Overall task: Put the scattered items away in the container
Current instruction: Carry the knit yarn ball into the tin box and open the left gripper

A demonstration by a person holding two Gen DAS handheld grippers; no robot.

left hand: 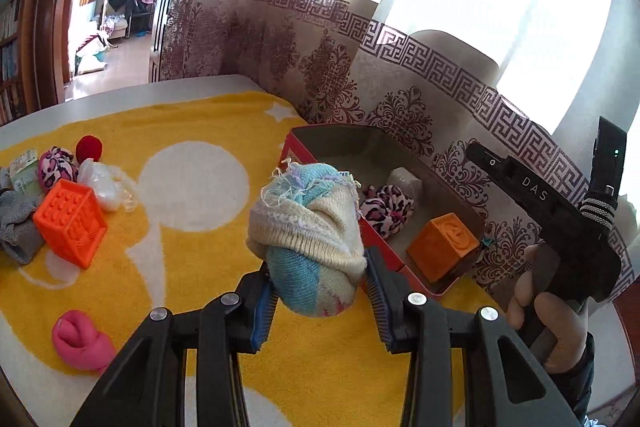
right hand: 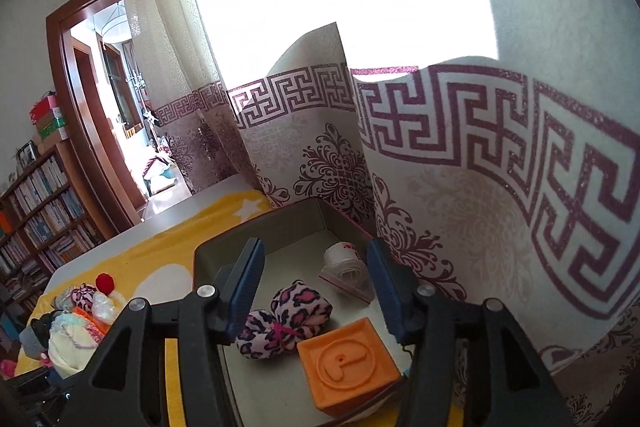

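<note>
Left gripper (left hand: 320, 291): jaws are clamping a rolled sock (left hand: 310, 247), cream and pale blue with a frayed top, which is filling the gap between the pads and sticking up past them. It is hanging above the yellow towel (left hand: 192, 267) on the tabletop (left hand: 120, 93).

Ahead and right of the left jaws: the red box (left hand: 404, 275) is sitting by the curtain (left hand: 400, 87). Inside it are lying an orange block (left hand: 442, 249), a leopard bundle (left hand: 386, 209) and a white roll (left hand: 404, 179) at the far end.

Left of the left jaws, near to far: a pink roll (left hand: 80, 341) is lying close by; farther off are sitting a second orange block (left hand: 70, 221), a grey cloth (left hand: 16, 227), a clear bag (left hand: 102, 183), a second leopard bundle (left hand: 58, 167) and a red ball (left hand: 89, 147). All are still outside the box.

Right of the left jaws: a hand (left hand: 548, 307) is gripping the handle of the other tool.

Right gripper (right hand: 316, 291): jaws are standing partly apart with nothing pressed between them. They are hovering over the box (right hand: 208, 247). The leopard bundle (right hand: 284, 319) is lying below the gap, the block (right hand: 348, 367) below and nearer, the white roll (right hand: 348, 271) beyond, near the right pad. Left of these jaws the sock (right hand: 74, 347) is showing in front of the pile.
</note>
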